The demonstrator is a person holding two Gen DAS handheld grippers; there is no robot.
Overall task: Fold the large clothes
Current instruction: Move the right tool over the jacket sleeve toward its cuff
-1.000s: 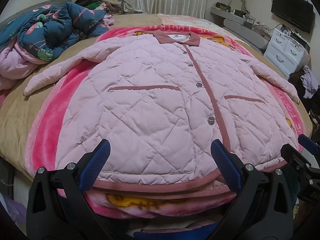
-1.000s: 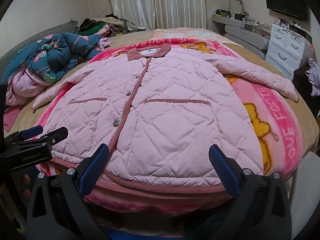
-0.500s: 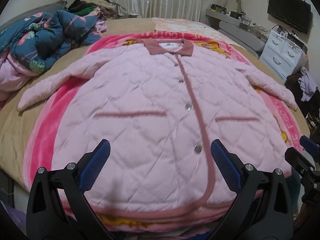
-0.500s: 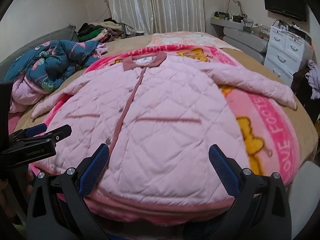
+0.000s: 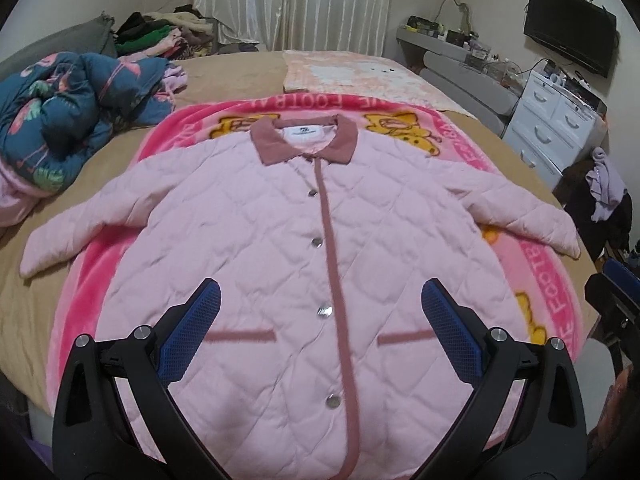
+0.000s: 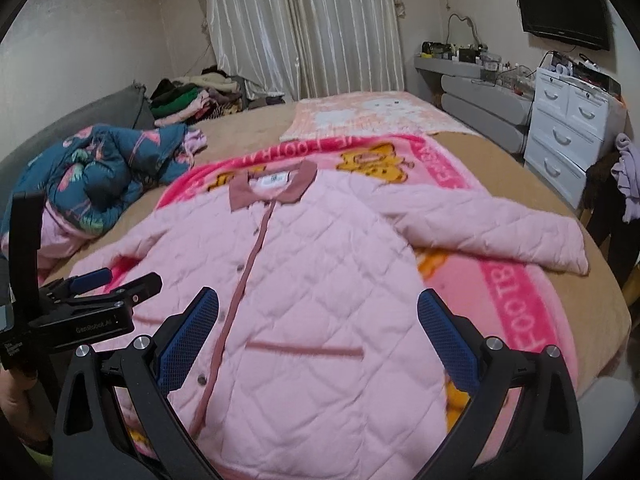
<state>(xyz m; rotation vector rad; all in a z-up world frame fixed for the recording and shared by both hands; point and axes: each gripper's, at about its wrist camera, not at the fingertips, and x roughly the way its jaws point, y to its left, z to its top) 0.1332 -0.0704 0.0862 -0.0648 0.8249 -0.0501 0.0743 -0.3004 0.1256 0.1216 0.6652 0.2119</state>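
A large pink quilted jacket (image 5: 280,240) (image 6: 320,280) lies flat and buttoned on a bed, collar away from me, both sleeves spread out to the sides. My left gripper (image 5: 320,300) hovers open over its lower front, above the button strip, holding nothing. My right gripper (image 6: 316,312) is open too, above the jacket's right half near a pocket line. In the right wrist view the left gripper (image 6: 108,280) shows at the left edge, a hand (image 6: 16,400) under it. The jacket's hem is hidden below both grippers.
The jacket rests on a pink cartoon blanket (image 5: 560,280) over a tan bedspread (image 5: 24,300). A crumpled blue floral quilt (image 5: 68,120) sits at the left. White drawers (image 5: 560,120) and a TV (image 5: 568,28) stand right; clothes pile (image 6: 188,96) at the back.
Both grippers have risen and moved forward over the jacket, from its hem toward its middle. The jacket has not moved, and both grippers stayed open.
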